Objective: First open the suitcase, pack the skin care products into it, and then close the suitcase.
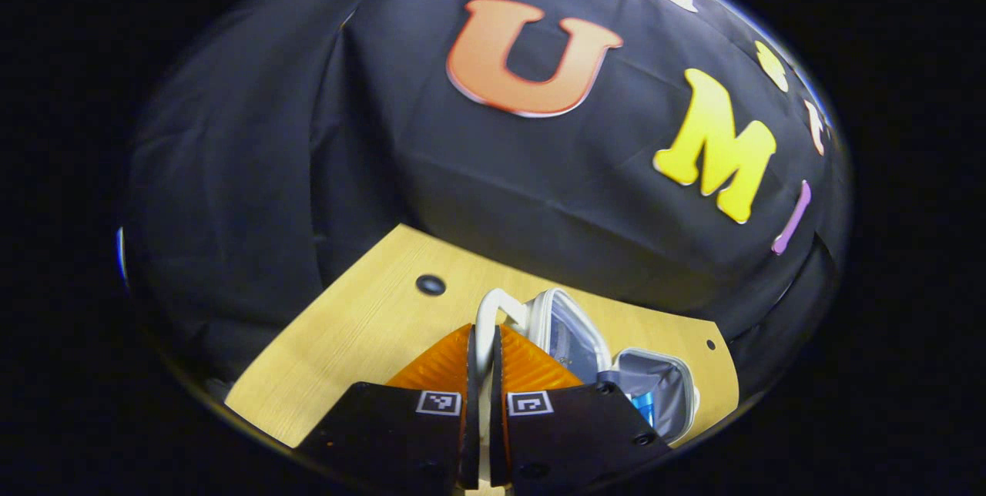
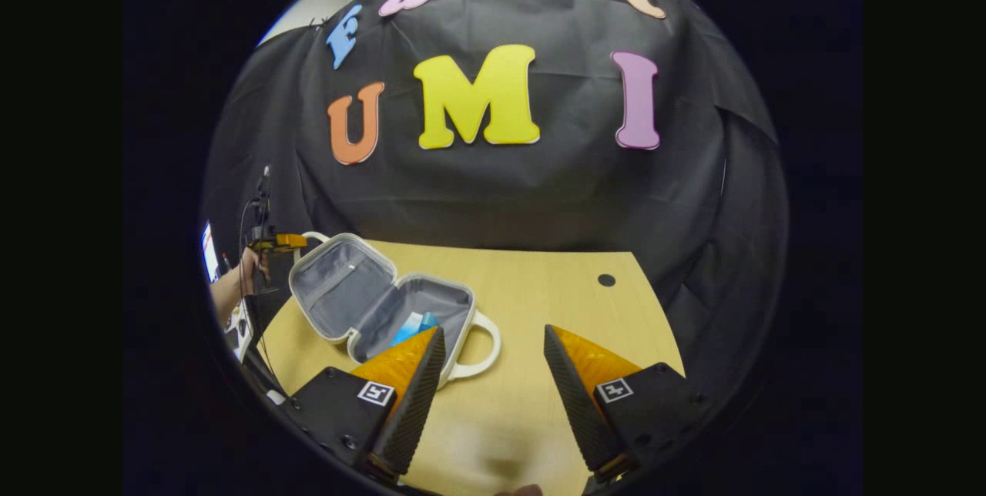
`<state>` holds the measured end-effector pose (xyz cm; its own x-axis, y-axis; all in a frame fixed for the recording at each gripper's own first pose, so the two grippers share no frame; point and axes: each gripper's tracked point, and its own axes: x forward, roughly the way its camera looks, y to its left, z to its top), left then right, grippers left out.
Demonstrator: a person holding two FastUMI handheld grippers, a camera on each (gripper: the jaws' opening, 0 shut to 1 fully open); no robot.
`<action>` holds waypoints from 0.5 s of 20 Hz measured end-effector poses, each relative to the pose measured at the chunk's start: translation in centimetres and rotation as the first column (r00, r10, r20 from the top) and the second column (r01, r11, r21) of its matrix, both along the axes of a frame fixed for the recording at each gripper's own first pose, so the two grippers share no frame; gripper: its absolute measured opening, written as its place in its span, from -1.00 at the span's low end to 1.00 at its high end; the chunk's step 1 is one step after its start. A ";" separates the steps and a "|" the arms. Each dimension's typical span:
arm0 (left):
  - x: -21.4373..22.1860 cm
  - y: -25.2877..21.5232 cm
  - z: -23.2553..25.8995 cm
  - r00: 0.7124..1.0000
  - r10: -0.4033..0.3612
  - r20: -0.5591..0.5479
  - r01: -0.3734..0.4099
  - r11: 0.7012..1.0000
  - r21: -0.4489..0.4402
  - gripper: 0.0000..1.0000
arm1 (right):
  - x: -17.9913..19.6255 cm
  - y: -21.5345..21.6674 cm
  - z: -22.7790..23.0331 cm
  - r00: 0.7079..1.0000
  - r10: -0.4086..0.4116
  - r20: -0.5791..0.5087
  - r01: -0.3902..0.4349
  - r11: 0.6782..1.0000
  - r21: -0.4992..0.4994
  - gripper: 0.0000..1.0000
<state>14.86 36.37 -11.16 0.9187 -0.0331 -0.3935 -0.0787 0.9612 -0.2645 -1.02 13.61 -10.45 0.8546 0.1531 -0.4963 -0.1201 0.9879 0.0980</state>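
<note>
So the little white suitcase (image 2: 385, 303) was sitting open on the wooden surface (image 2: 539, 288), over toward the left side near the edge, with its grey lining showing. The lid (image 2: 339, 288) was tipped up and back, and the other half lay flat with its own white carry handle (image 2: 477, 350) sticking out toward the right hand-held gripper. Something blue (image 2: 416, 324) was tucked down inside the flat half, probably one of the skin care products, but I honestly couldn't tell what exactly.

The left hand-held gripper (image 1: 484, 361) had its orange fingers pressed almost together, pinching the white handle (image 1: 493, 311) on the lid side, the loop poking up right between the pads. From the right gripper view you could see that same gripper (image 2: 289, 240) up at the top corner of the lid, with a person's hand (image 2: 250, 261) behind it.

The right hand-held gripper (image 2: 493, 357) was spread wide and holding nothing, hovering over bare wood just beside the suitcase, its left finger (image 2: 408, 373) overlapping the near corner of the case in view
</note>
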 end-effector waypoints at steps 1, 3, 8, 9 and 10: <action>0.0 -1.6 1.5 1.000 -0.012 0.019 0.012 0.999 0.033 -0.84 | -0.1 -0.3 0.5 1.000 -0.007 0.014 0.006 1.000 0.009 0.53; -0.3 -4.4 3.9 0.999 -0.017 0.037 0.014 0.996 0.094 -0.84 | -0.6 -1.2 1.1 0.999 -0.022 0.034 0.021 0.999 0.027 0.53; -1.0 -12.3 7.8 0.993 -0.057 0.102 0.037 0.981 0.192 -0.84 | -1.9 -5.0 1.8 0.995 -0.084 0.059 0.082 0.996 0.038 0.49; -1.3 -14.0 8.3 0.991 -0.069 0.112 0.045 0.978 0.202 -0.84 | -2.2 -5.9 2.1 0.993 -0.098 0.069 0.096 0.995 0.035 0.49; -1.4 -15.7 8.6 0.990 -0.081 0.114 0.056 0.975 0.214 -0.84 | -2.4 -6.8 2.4 0.991 -0.109 0.077 0.106 0.994 0.033 0.53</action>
